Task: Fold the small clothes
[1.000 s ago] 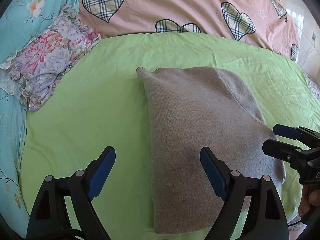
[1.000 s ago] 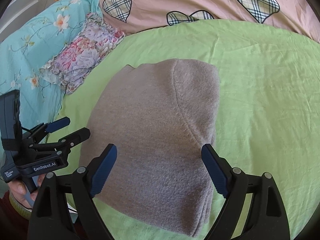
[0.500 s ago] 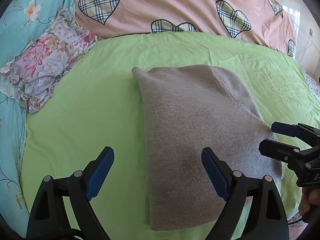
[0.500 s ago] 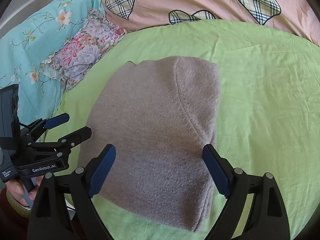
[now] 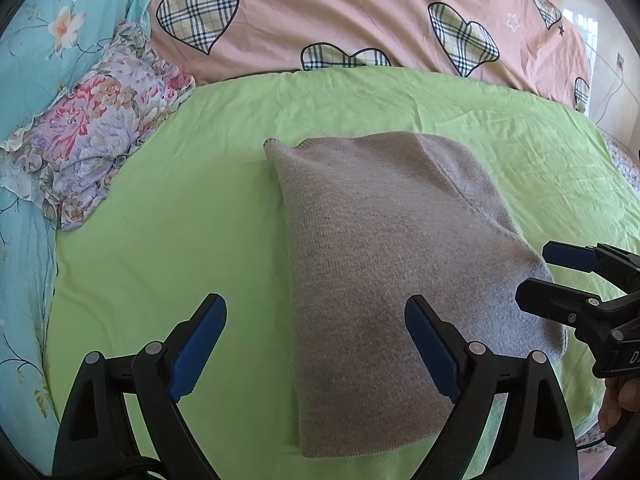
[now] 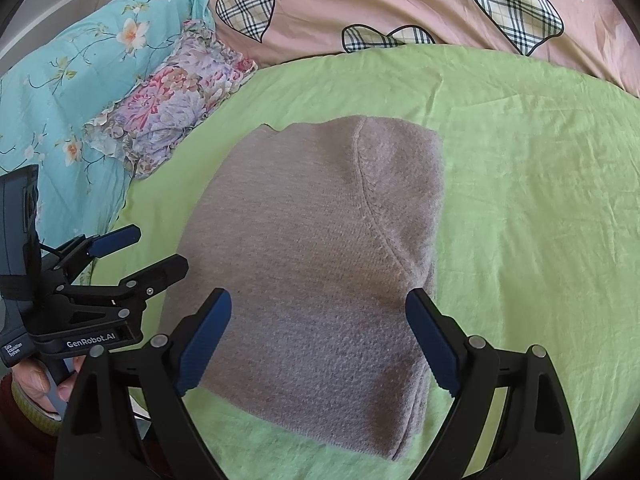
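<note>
At the far left lies a turquoise floral quilt (image 5: 28,128); a frilled floral pillow (image 5: 94,132) rests on its edge, overlapping onto the green sheet (image 5: 180,208); behind both, across the top, spreads a pink cover with plaid hearts (image 5: 360,12).

The left gripper (image 5: 316,350) hangs over the sheet with its jaws spread wide and nothing between the blue pads; its left pad stands over bare green sheet, its right pad over the near part of the grey knit garment (image 5: 380,264); in the right wrist view the same left gripper (image 6: 138,248) shows at the left edge, a hand (image 6: 36,380) wrapped around its handle, its fingers apart and just beside the garment's left edge.

The garment lies folded into a compact, roughly rectangular block in the middle of the green sheet, flat, with a small notch at its far left corner and a curved seam running down its right part; its near edge shows stacked layers.

The right gripper (image 6: 318,346) hovers above the garment's near half, jaws wide apart, gripping nothing; in the left wrist view the right gripper (image 5: 536,276) reaches in from the right edge, tips over the garment's right border; whether they touch it I cannot tell.
</note>
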A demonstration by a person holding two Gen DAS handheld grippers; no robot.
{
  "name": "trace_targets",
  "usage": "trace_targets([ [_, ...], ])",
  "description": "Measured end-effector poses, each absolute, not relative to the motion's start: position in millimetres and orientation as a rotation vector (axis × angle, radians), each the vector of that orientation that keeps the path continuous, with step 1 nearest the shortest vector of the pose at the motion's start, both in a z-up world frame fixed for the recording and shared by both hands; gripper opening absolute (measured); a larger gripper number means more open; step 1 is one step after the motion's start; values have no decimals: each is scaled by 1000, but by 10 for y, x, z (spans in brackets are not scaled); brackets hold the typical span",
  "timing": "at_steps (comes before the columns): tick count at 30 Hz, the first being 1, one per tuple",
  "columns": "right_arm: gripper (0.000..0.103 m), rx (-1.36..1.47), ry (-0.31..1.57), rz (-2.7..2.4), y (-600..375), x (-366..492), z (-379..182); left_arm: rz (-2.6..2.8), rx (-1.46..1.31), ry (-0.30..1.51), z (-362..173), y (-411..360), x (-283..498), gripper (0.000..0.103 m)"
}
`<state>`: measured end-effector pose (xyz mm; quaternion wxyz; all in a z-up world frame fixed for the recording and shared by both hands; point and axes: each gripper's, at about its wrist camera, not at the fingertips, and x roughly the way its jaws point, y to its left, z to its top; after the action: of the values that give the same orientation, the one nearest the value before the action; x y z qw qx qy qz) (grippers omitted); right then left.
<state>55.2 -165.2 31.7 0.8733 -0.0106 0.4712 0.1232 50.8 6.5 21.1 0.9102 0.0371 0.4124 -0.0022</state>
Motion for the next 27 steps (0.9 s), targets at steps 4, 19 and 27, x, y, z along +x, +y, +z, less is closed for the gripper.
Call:
trace_targets([
  [4,89,-24,982,260,-1634,546,330,-3,76,848,219,75,503,92],
  [19,89,-23,983,256,-1605,534,325,-12,78,848,217,82,508,92],
  [27,89,-24,982,257,-1607,535,328,-12,76,848,219,83,506,92],
])
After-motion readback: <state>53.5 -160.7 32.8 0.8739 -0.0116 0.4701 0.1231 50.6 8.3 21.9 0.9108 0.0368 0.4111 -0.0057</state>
